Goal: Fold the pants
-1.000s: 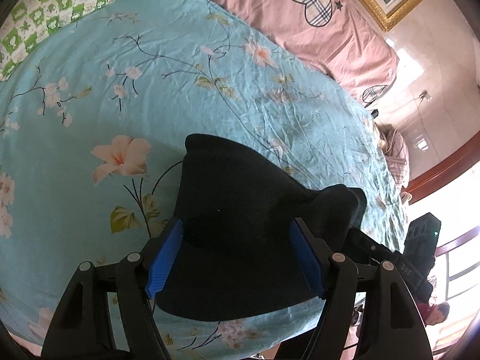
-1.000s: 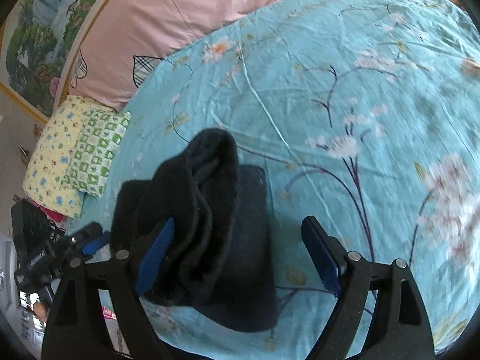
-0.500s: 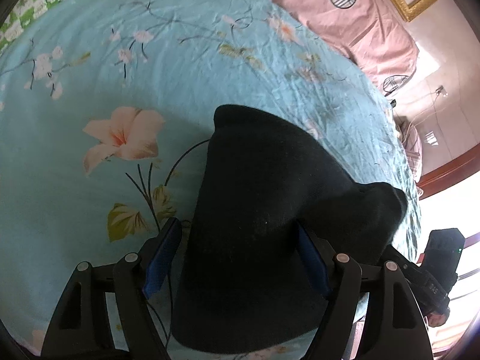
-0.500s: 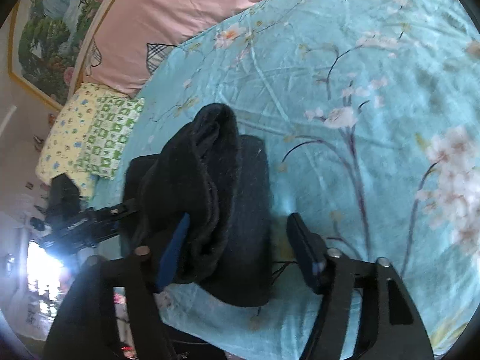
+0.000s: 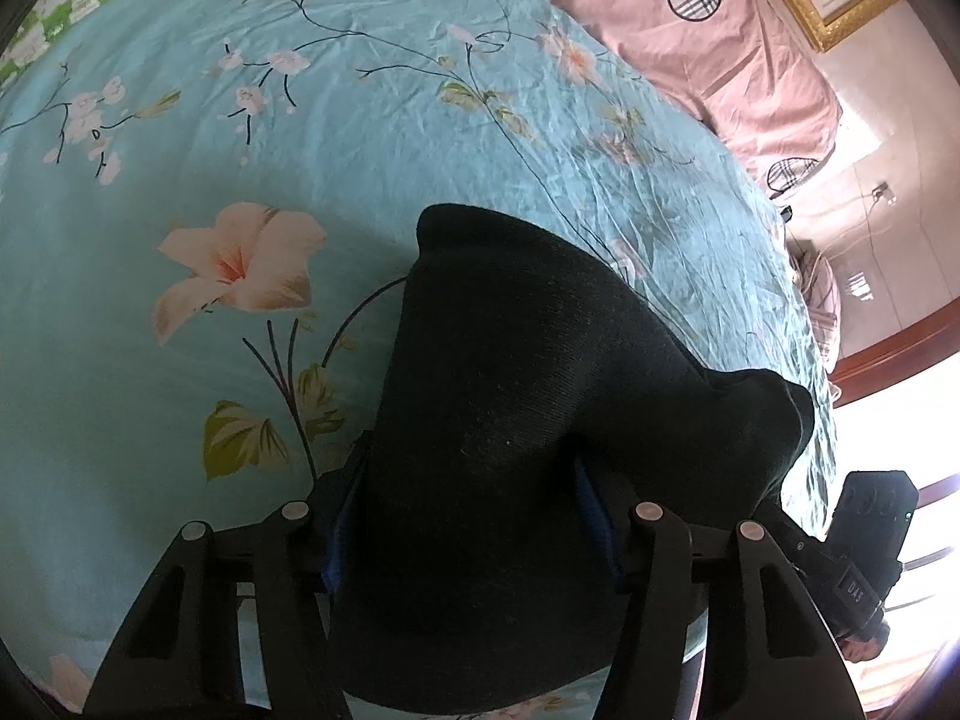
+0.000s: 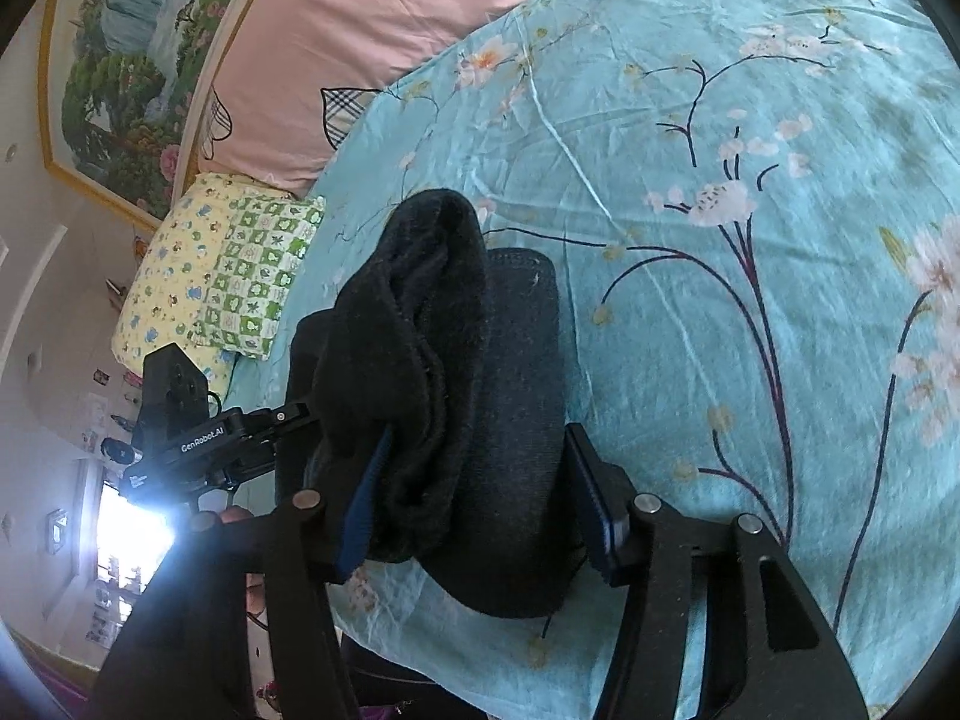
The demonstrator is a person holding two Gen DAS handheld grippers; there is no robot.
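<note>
Left gripper (image 5: pixel 471 531) is pinching one end of the black pants (image 5: pixel 510 420), blue pads pressed into the bundle w/ cloth draped over both fingers, prob. to keep the layers stacked while it's carried. Pants sit at the near edge of the teal floral bedsheet (image 5: pixel 360 120), already folded thick, partly raised off it. Right gripper (image 6: pixel 474 498) clamps the other end of the bundle, jaws squeezing the roll, so both ends lift level.
</note>
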